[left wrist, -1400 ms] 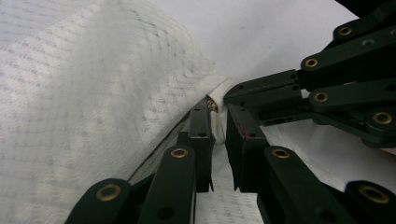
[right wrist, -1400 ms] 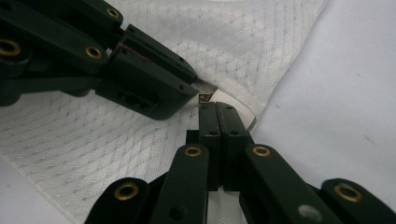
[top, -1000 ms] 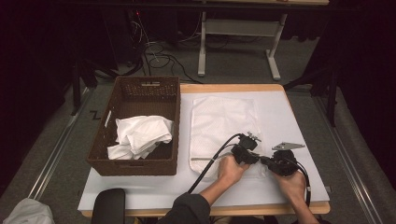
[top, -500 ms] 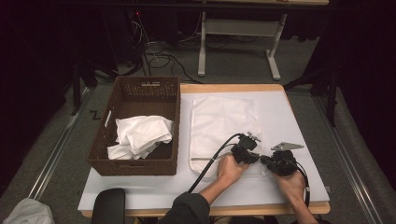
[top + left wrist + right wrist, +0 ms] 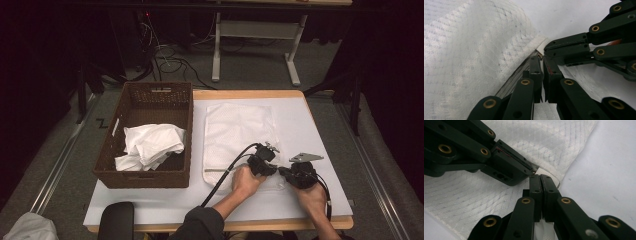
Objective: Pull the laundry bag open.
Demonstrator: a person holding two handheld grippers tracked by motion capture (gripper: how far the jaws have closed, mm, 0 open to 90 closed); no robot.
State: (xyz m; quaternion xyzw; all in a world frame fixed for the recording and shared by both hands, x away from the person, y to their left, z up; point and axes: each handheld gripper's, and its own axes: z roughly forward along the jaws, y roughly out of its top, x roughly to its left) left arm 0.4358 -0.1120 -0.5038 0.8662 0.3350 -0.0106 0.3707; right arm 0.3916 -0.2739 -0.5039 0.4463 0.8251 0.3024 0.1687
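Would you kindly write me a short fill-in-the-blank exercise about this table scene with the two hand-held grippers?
1. The crumpled white cloth lies inside the brown wicker ____.
2. The flat white zippered bag lies to the ____ of the basket in the high view.
3. The left hand-held gripper and right hand-held gripper meet at the bag's near ____ corner in the high view.
4. Both hand-held grippers' jaws are ____.

Missing words: basket; right; right; shut
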